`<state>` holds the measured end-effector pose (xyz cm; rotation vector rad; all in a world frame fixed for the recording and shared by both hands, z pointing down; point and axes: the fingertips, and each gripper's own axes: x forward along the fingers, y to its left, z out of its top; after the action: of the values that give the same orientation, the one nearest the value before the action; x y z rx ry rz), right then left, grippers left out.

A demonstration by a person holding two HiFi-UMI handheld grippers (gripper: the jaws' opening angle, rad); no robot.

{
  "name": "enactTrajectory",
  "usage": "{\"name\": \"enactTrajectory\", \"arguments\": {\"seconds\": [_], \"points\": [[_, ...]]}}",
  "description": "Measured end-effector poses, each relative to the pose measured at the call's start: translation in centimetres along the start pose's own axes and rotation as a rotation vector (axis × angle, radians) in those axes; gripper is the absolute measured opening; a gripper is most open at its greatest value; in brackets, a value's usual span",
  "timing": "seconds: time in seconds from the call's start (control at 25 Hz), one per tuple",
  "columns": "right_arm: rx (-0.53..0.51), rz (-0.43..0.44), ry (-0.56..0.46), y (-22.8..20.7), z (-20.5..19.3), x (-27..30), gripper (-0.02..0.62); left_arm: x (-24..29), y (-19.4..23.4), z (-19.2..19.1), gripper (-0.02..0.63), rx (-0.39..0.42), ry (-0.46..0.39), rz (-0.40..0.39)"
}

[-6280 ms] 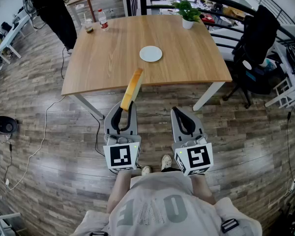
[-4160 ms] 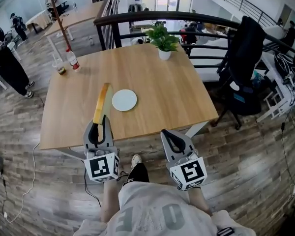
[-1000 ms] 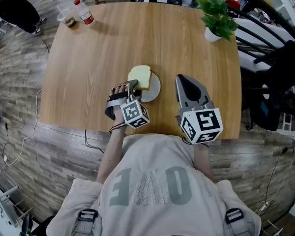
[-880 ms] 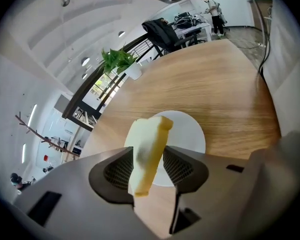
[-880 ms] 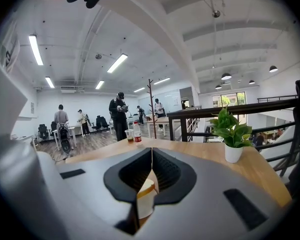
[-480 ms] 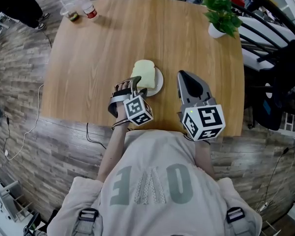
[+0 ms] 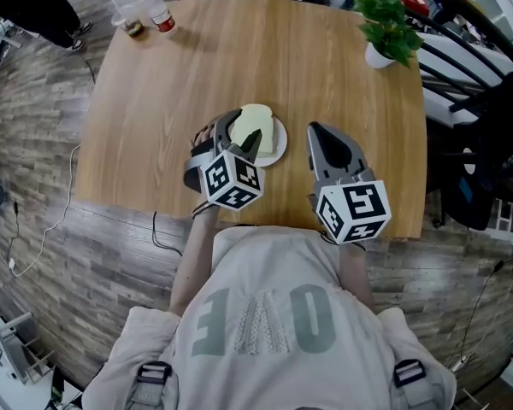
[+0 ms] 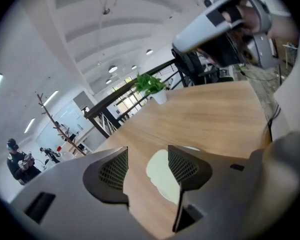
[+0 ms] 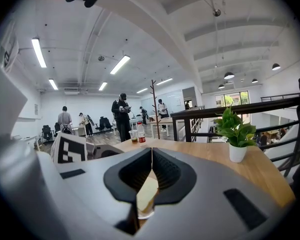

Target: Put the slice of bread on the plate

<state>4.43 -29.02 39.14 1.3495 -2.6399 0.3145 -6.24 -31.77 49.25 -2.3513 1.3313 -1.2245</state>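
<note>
The slice of bread lies flat on the plate by the near edge of the table. Our left gripper hangs over it, jaws just opened wide, pinching nothing. Our right gripper is pressed together, empty. We judge the bread light, soft and crushable, so pinch the crust gently.

I'm in an open-plan office. Past my wooden table stand swivel chairs and people under ceiling strip lights. A black railing runs just behind the table, and a jacket-draped office chair sits to its right.
</note>
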Motion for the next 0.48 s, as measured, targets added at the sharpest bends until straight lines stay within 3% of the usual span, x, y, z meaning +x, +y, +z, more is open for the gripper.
{"name": "enactTrajectory", "arguments": {"seconds": [0.2, 0.32, 0.48], "points": [[-0.05, -0.014, -0.025, 0.0, 1.2, -0.1, 0.018, -3.4, 4.4, 5.5, 0.235, -0.175, -0.223, 0.081], [-0.088, -0.028, -0.048, -0.1, 1.9, -0.2, 0.018, -5.8, 6.4, 8.6, 0.235, -0.331, -0.412, 0.103], [-0.115, -0.038, -0.081, 0.1, 2.6, -0.4, 0.018, -10.4, 9.0, 10.9, 0.213, -0.493, -0.681, 0.244]]}}
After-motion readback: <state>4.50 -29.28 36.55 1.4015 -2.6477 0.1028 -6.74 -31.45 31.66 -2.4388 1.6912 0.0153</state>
